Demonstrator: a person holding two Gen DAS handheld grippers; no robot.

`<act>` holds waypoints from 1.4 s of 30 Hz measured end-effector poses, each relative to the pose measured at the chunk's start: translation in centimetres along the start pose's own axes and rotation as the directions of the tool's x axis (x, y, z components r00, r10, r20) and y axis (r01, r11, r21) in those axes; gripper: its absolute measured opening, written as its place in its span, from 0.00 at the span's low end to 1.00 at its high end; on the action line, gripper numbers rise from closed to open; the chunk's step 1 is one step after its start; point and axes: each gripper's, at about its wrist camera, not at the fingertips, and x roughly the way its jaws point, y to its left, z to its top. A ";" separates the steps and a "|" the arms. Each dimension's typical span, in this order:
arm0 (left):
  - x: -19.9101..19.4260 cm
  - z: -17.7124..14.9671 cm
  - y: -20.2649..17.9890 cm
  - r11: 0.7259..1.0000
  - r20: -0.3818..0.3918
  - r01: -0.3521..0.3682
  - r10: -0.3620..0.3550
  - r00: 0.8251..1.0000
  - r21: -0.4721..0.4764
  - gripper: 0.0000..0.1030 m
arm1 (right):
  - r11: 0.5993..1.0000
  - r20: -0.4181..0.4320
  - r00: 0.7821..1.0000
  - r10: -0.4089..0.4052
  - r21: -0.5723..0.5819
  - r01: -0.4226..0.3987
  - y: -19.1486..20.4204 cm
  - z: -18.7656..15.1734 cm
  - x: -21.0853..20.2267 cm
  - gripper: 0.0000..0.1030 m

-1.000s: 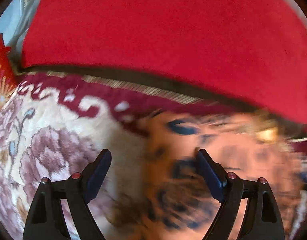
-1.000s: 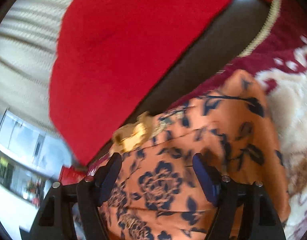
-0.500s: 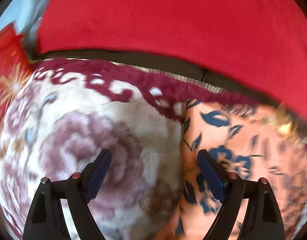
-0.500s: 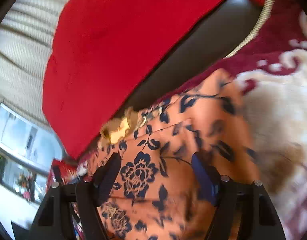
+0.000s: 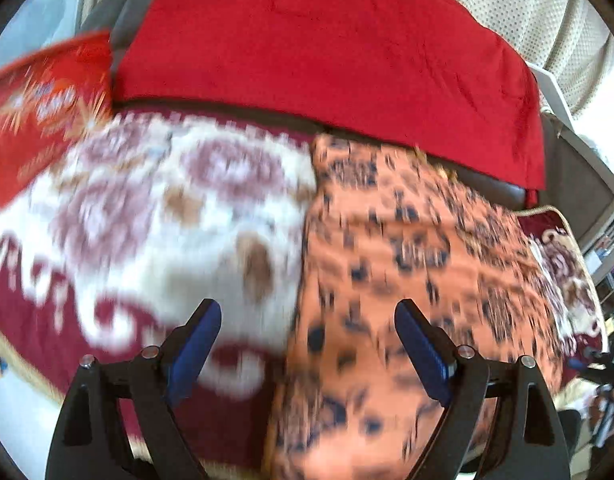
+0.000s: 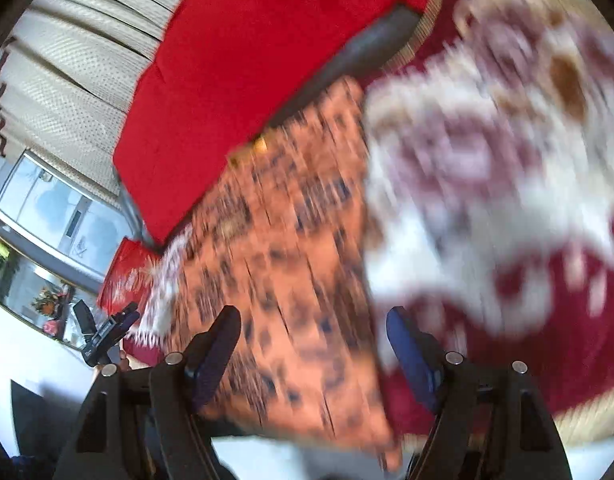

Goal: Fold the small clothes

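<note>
Both claws are wide apart and hold nothing. Under the left claw [image 5: 307, 344] lies the orange cloth [image 5: 407, 260], on a flowery blanket [image 5: 167, 208]. Only the right claw [image 6: 311, 340] view shows a window [image 6: 55, 216], far left.

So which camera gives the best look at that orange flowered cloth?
The left wrist view: the orange flowered cloth lies nearly whole there, though blurred. The right wrist view shows the same cloth narrower, more smeared, with its near end partly behind the gripper.
</note>
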 end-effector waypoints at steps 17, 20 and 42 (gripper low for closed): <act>-0.2 -9.7 1.4 0.990 -0.159 -0.023 0.001 0.987 -0.141 0.86 | 0.996 -0.205 0.978 0.040 0.082 -0.023 -2.5 -8.3 4.5 0.55; 0.5 -10.1 1.2 0.990 -0.182 -0.032 0.006 0.983 -0.141 0.86 | 0.999 -0.264 0.965 0.011 0.045 0.001 -1.8 -9.2 5.6 0.54; -1.3 -10.7 1.6 0.993 -0.119 -0.040 0.026 0.993 -0.113 0.66 | 0.984 -0.208 0.968 0.140 0.140 -0.112 -1.7 -9.8 4.4 0.17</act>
